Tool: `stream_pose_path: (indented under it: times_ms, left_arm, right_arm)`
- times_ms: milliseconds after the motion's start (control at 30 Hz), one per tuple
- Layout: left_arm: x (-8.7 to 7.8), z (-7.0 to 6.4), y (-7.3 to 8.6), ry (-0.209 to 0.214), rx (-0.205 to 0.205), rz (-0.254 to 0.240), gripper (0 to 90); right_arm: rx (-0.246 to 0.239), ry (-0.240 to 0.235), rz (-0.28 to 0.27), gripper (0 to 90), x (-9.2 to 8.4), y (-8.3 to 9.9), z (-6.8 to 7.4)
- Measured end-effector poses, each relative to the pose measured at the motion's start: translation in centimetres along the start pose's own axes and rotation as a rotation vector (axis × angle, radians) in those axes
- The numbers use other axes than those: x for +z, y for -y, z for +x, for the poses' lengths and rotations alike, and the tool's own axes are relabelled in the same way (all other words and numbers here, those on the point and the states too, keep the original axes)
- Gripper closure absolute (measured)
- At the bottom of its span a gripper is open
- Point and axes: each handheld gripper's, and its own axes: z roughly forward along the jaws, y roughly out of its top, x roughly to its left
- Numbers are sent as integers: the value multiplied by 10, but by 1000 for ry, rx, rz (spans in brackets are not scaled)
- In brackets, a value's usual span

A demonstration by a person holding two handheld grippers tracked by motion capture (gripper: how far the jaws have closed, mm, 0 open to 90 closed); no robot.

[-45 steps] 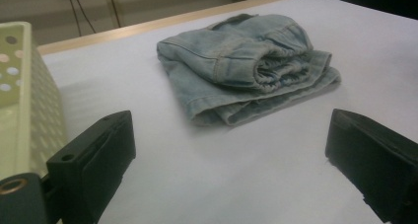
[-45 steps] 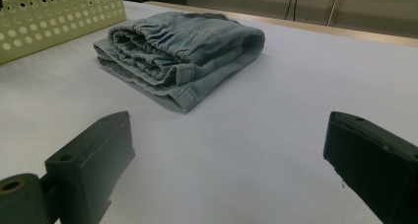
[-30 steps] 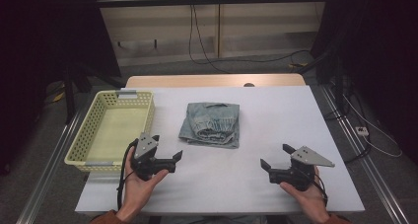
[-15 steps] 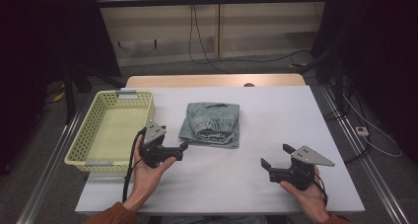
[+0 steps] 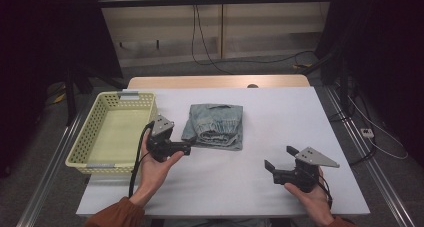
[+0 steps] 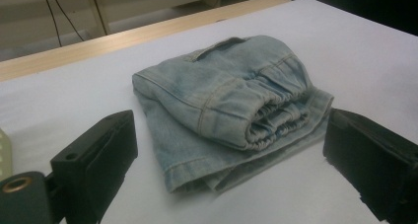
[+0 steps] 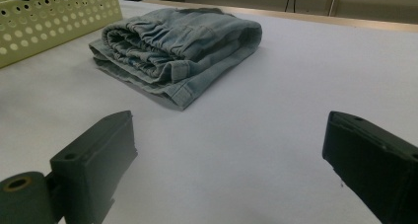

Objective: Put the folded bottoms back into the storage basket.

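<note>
We see folded jeans (image 5: 214,126) mid-worktop (image 5: 280,117), the basket (image 5: 90,147) left of them (left gripper (image 5: 187,146) between), right gripper (image 5: 278,158) near-right.

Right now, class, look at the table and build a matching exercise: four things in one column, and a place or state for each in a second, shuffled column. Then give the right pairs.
Things:
1. folded jeans
2. basket
3. left gripper
4. right gripper

Places or states:
A. yellow, at the table's left edge
B. open, on the bare white top at the near right, away from the cloth
C. pale blue, lying in the middle of the table
D. open, its jaws at the cloth's near left corner

Pairs: 1-C, 2-A, 3-D, 4-B
</note>
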Motion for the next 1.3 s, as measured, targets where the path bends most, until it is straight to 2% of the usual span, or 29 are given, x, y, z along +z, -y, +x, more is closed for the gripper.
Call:
stream_pose_path:
  times_ms: [33, 100, 167, 233, 400, 500, 600, 667, 733, 767, 900, 1000, 1100, 1200, 1300]
  left_arm:
    - [2, 0, -1, 6, -14, 8, 59]
    - [5, 0, -4, 44, -21, 31, 68]
    - [6, -2, -7, 57, -25, 47, 77]
    - [7, -4, -11, 62, -2, 45, 74]
    - [15, -4, -22, 32, 13, 39, 67]
    - [21, 0, -30, 10, 22, 41, 68]
    - [29, 6, -36, 17, -23, 71, 69]
    - [34, 9, -39, 34, -53, 69, 66]
    - [39, 11, -42, 35, -67, 67, 65]
    - [41, 13, -43, 37, -60, 68, 65]
    - [49, 18, -48, 35, -101, 103, 114]
    - [51, 17, -49, 6, -90, 81, 131]
    - [58, 21, -47, 22, -119, 108, 124]
    - [66, 26, -47, -12, -113, 117, 124]
    - [74, 32, -47, -35, -142, 131, 110]
  right_arm:
    - [-5, -3, -1, 60, 1, -1, 1]
    - [-10, -3, 4, 60, 2, -1, 3]
    - [-13, -4, 8, 60, 3, -1, 3]
    - [-16, -2, 10, 60, 3, -1, 4]
    - [-15, 0, 7, 60, 1, 0, 4]
    - [-13, 0, 6, 60, 1, 0, 4]
    - [-12, 0, 6, 60, 0, 0, 4]
    - [-12, -1, 7, 60, 0, 0, 4]
    - [-16, -5, 8, 60, 0, 0, 5]
    - [-16, -5, 8, 60, 0, 0, 5]
    - [-7, -2, 21, 64, 1, 0, 3]
    - [0, -1, 22, 64, 1, 1, 3]
    - [-5, -6, 15, 63, 1, 0, 3]
    - [-10, -7, 22, 64, 1, 0, 4]
    - [-7, -5, 20, 64, 0, 0, 4]
